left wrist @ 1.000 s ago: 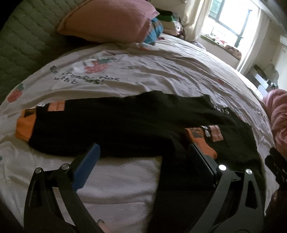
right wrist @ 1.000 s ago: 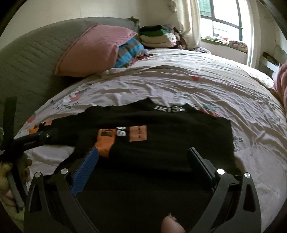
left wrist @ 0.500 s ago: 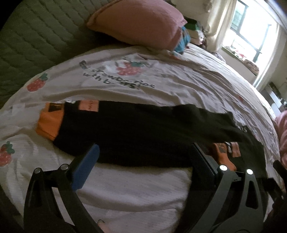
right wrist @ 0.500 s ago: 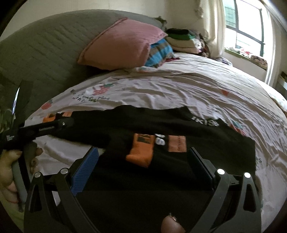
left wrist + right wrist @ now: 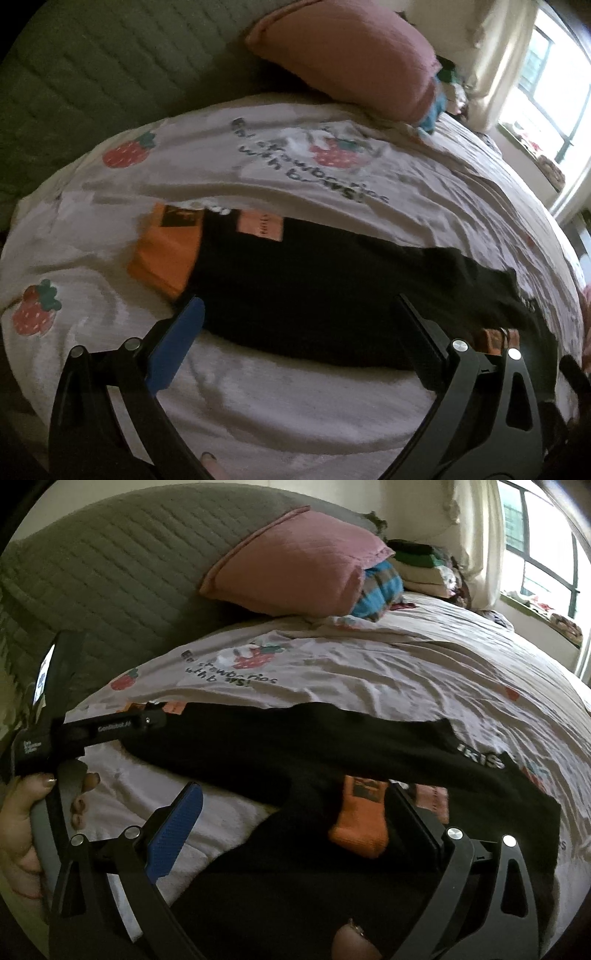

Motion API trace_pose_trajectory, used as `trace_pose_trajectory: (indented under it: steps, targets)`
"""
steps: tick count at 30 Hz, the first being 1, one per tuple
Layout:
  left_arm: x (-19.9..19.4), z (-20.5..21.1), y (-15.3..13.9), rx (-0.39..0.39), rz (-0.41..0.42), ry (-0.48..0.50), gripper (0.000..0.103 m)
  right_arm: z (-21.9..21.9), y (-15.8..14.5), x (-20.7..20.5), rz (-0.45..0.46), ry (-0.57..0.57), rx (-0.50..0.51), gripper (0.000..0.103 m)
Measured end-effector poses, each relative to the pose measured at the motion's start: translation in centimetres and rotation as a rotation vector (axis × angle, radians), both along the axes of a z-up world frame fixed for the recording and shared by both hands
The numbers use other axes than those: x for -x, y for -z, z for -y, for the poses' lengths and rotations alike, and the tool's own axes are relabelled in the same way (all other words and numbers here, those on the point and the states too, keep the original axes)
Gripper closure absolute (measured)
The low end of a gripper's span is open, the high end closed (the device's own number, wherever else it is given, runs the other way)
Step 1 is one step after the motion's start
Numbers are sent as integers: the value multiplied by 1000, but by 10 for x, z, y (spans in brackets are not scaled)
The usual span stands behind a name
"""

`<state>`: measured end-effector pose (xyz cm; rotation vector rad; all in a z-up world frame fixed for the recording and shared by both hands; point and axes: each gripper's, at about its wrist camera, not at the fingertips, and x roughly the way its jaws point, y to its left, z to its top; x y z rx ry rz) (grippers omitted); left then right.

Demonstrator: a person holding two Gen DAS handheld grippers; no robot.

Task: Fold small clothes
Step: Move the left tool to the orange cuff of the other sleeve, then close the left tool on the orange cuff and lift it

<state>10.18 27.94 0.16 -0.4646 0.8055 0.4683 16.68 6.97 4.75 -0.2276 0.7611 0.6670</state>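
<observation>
A small black garment (image 5: 332, 284) with orange cuffs lies on the bed. Its left sleeve stretches out, ending in an orange cuff (image 5: 166, 254). The other sleeve is folded over the body, its orange cuff (image 5: 360, 819) near the middle. My left gripper (image 5: 299, 314) is open and empty, just above the near edge of the outstretched sleeve. My right gripper (image 5: 291, 805) is open and empty above the garment body. The left gripper's body (image 5: 107, 727) also shows at the left of the right wrist view, held by a hand.
A strawberry-print sheet (image 5: 295, 406) covers the bed. A pink pillow (image 5: 295, 565) and a striped blue cushion (image 5: 380, 590) lean on the grey quilted headboard (image 5: 110, 572). Folded clothes (image 5: 417, 565) are stacked near the window.
Both grippers have swung left along the garment; the outstretched sleeve and its orange cuff now sit nearer the middle of the left view. Both jaws stayed open.
</observation>
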Motion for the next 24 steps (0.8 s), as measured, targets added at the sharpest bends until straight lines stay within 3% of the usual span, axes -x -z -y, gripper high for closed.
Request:
trace_pose_trajectory:
  steps: [11,19,21,22,23,24]
  targets:
    - [11,-45,16,76,-23,-116,10,-44,9,-5,-17,-86,17,5]
    - [5,-78,38,180,-26,-181,11,-69,33,-2,-71,-128,58,5]
    - [1,-84,40,173,-20,-203,21,-70,40,0,-89,-132,54,5]
    - [-1,-87,40,156,-17,-214,38,-70,43,1,-96,-133,53,5]
    - [-3,-88,41,150,-14,-217,65,-69,46,2,-104,-132,52,5]
    - [-5,-90,43,154,-14,-219,77,-68,48,3,-111,-129,51,5]
